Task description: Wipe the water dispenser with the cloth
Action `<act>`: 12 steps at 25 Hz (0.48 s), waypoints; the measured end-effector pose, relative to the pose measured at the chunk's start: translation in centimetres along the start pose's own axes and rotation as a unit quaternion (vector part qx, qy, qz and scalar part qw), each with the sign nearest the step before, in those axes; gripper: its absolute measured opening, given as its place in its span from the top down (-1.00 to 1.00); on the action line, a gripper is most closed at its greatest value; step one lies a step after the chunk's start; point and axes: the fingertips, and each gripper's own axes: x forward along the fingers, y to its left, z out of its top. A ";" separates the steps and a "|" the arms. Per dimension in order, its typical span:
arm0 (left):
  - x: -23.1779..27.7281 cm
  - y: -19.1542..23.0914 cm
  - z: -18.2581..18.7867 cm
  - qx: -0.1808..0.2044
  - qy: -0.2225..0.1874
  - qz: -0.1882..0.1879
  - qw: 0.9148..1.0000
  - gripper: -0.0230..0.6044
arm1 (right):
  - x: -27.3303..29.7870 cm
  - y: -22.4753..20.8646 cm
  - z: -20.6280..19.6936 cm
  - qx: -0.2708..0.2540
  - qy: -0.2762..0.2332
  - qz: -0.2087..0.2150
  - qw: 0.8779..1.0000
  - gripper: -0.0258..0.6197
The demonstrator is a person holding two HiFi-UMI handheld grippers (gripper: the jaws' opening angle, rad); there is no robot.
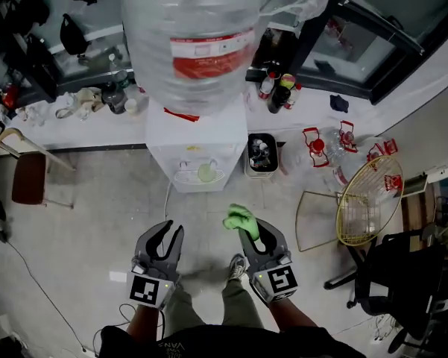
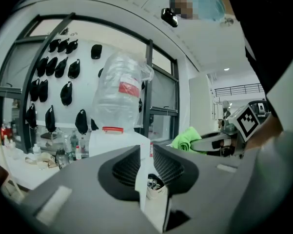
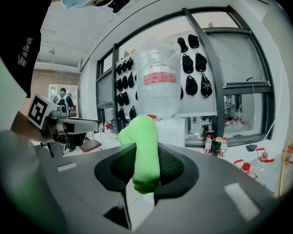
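The white water dispenser (image 1: 197,136) stands ahead against the wall, a big clear bottle (image 1: 190,36) with a red label upside down on top. My right gripper (image 1: 251,235) is shut on a green cloth (image 1: 240,218), which sticks up between its jaws (image 3: 145,150). My left gripper (image 1: 168,233) is beside it, open, with nothing between its fingers; the dispenser (image 2: 114,140) shows through the narrow gap. Both grippers hang in the air, short of the dispenser. The cloth (image 2: 187,139) and the right gripper also show at the right of the left gripper view.
A small bin (image 1: 262,155) full of rubbish stands right of the dispenser. Spare red-capped bottles (image 1: 328,148) and a gold wire chair (image 1: 369,200) are further right, a black office chair (image 1: 402,274) nearer. A wooden chair (image 1: 30,177) is at left. Bottles stand on the ledge (image 1: 279,92).
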 end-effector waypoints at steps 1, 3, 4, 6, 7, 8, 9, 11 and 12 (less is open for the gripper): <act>-0.3 -0.3 1.1 0.004 -0.003 0.001 1.000 0.68 | -0.6 -0.1 1.1 -0.004 -0.005 0.000 1.000 0.58; -0.8 -1.1 3.1 0.010 -0.007 0.005 1.000 0.71 | -1.9 -0.2 2.9 -0.004 -0.016 -0.002 1.000 0.58; -1.1 -1.4 4.0 0.013 -0.008 0.007 1.000 0.73 | -2.5 -0.2 3.7 -0.004 -0.022 -0.001 1.000 0.58; -1.6 -1.7 5.6 0.015 -0.011 0.012 1.000 0.75 | -3.7 -0.4 5.0 -0.007 -0.030 -0.001 1.000 0.58; -1.9 -1.7 6.3 0.014 -0.013 0.015 1.000 0.77 | -4.2 -0.4 5.7 -0.009 -0.032 0.000 0.999 0.58; -2.2 -1.8 7.1 0.013 -0.016 0.018 1.000 0.79 | -4.6 -0.4 6.2 -0.013 -0.035 0.001 0.999 0.58; -2.5 -1.9 7.7 0.013 -0.020 0.021 0.999 0.81 | -5.0 -0.5 6.8 -0.017 -0.038 0.002 0.999 0.58; -2.9 -2.2 9.0 0.018 -0.029 0.027 0.999 0.83 | -5.7 -0.5 7.8 -0.028 -0.043 0.005 0.999 0.58; -3.1 -2.5 9.5 0.021 -0.032 0.030 0.999 0.84 | -6.0 -0.5 8.3 -0.033 -0.045 0.006 0.998 0.58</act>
